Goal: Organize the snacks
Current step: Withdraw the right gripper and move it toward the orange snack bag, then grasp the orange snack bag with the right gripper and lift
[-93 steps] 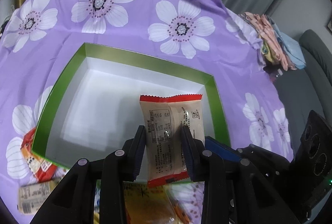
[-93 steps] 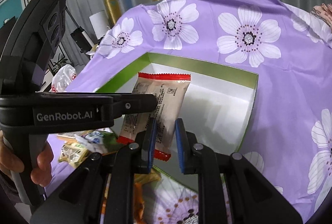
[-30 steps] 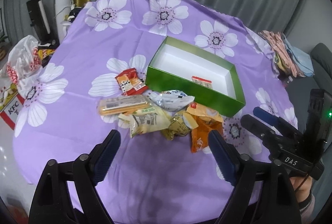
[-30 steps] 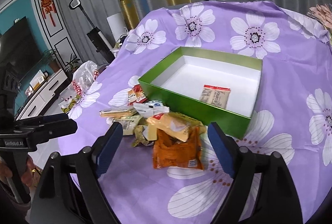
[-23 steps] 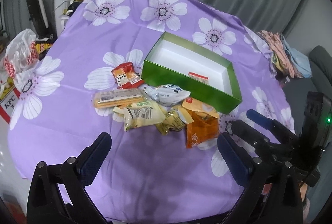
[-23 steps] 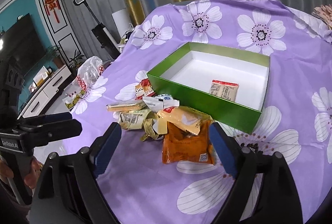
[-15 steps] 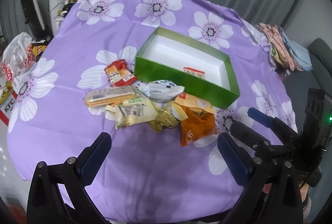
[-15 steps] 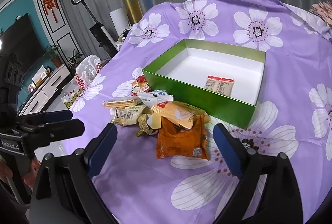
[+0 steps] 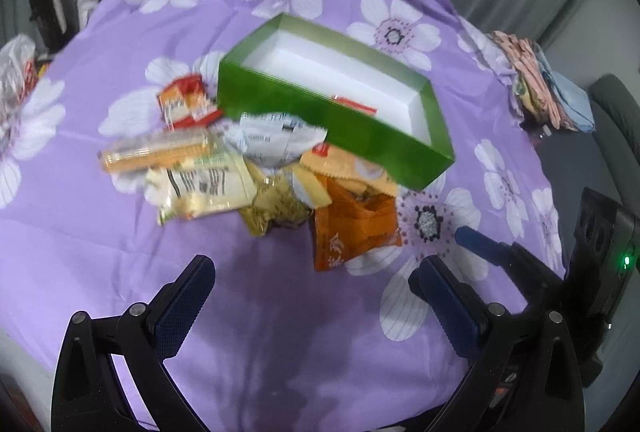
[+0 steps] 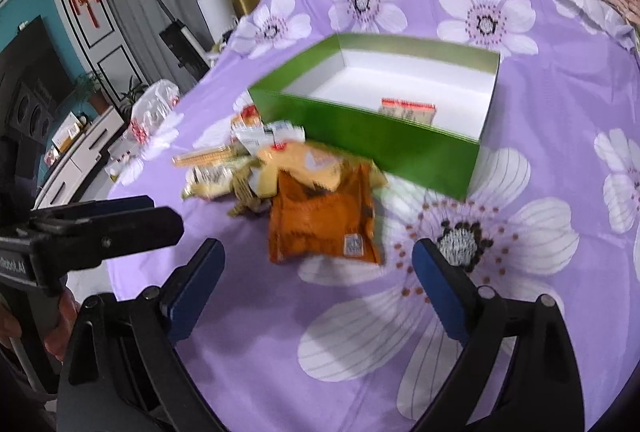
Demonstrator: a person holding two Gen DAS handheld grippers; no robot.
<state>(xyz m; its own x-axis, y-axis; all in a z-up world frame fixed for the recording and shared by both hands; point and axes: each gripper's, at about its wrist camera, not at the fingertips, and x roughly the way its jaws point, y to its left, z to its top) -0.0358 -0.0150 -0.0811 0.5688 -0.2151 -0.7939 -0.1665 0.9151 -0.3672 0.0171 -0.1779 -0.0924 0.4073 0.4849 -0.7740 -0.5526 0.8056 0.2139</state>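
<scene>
Jaws: left gripper [image 9: 312, 284] and right gripper [image 10: 318, 260] spread wide, holding nothing.
Orange packet [image 10: 322, 218]: beside green box [image 10: 372, 136].
Box: one snack [image 10: 408, 110].

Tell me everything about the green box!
The green box is a shallow, open rectangular box that looks like cardboard, glossy green outside and on its rim, white inside. It sits flat on the purple flowered cloth, with no lid in sight. One small red-edged snack packet lies inside near the right end. A yellow snack packet from the pile outside appears to touch its near wall.
</scene>
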